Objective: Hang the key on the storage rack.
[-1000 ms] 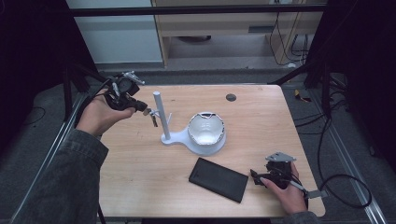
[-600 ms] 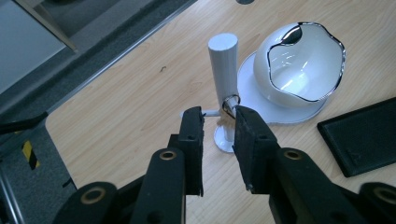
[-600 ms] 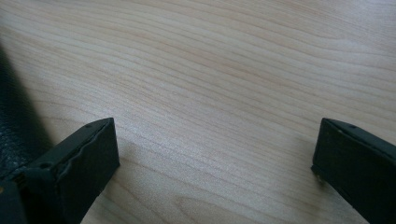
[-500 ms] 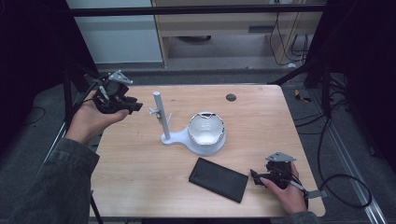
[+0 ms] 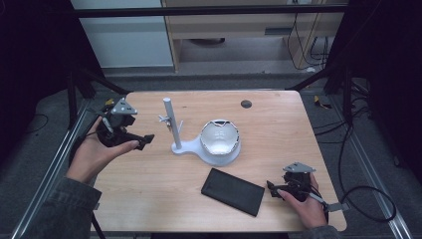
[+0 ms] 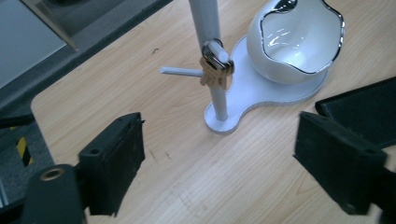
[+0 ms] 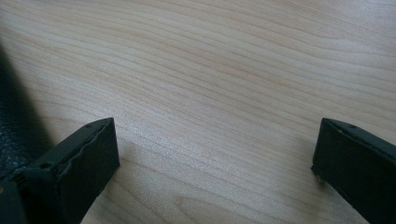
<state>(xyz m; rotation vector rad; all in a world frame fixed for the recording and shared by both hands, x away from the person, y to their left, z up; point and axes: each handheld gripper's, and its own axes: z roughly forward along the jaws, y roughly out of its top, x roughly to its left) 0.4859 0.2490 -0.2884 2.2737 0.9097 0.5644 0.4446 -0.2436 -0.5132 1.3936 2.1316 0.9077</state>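
high view: the left gripper (image 5: 144, 141) hangs over the counter's (image 5: 278, 119) left edge, held in a hand (image 5: 94, 152), jaws apart and pointing toward the stand (image 5: 171, 124) near the counter's middle. keys (image 5: 165, 120) hang on a peg of the stand's post. a white bowl (image 5: 220, 141) sits on the stand's base, just beside the post. a black wallet (image 5: 233, 191) lies near the front edge. the right gripper (image 5: 272, 188) rests near the front right corner, just beside the wallet.

left gripper view: the jaws stand wide apart with nothing between them. beyond them the keys (image 6: 215, 67) hang against the post (image 6: 208, 28), the bowl (image 6: 296, 39) behind, the wallet (image 6: 359, 109) at the right.

right gripper view: the jaws are wide apart over bare counter (image 7: 224, 93); the wallet's (image 7: 14, 135) edge lies beside one jaw.
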